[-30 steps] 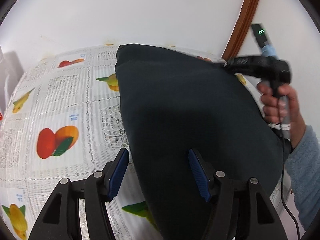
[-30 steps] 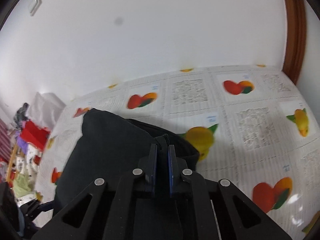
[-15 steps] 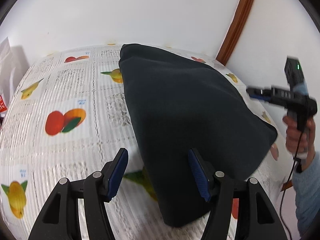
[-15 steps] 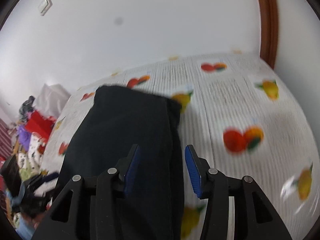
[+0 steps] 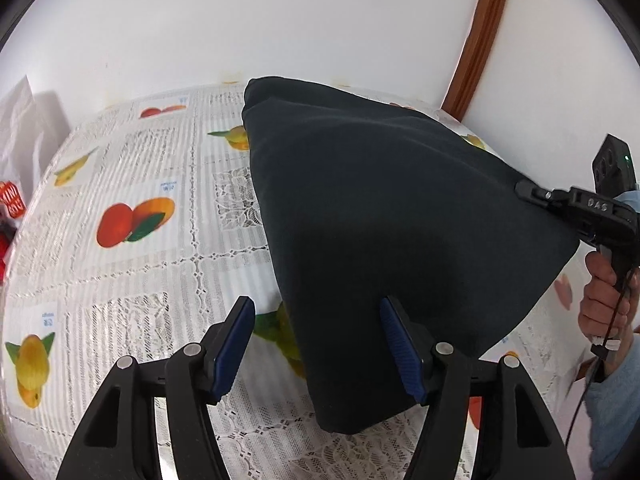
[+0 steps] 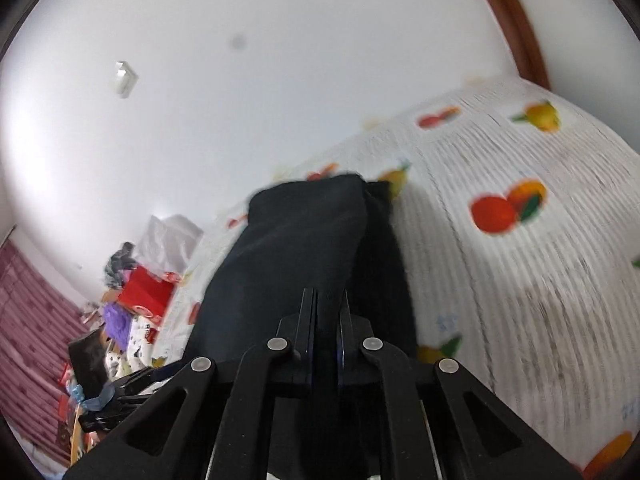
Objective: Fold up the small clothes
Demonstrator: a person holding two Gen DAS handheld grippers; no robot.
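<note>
Right gripper [image 6: 325,320] pinched on dark garment [image 5: 384,216] edge at 3 o'clock. Left gripper [image 5: 316,346] spread, still widening, straddling near edge untouched. Bare tablecloth [image 5: 160,240] toward 9 o'clock.

I see a matt, soft dark cloth garment [image 5: 380,216] on a lacy, fruit-printed tablecloth [image 5: 160,248]; my grippers' black plastic looks smooth, their blue pads [image 5: 234,348] ribbed; door trim [image 5: 480,36] glossy wood

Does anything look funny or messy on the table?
Nothing spilled or broken. The dark garment lies skewed across the fruit-print tablecloth, one corner pinched in the right gripper.
</note>
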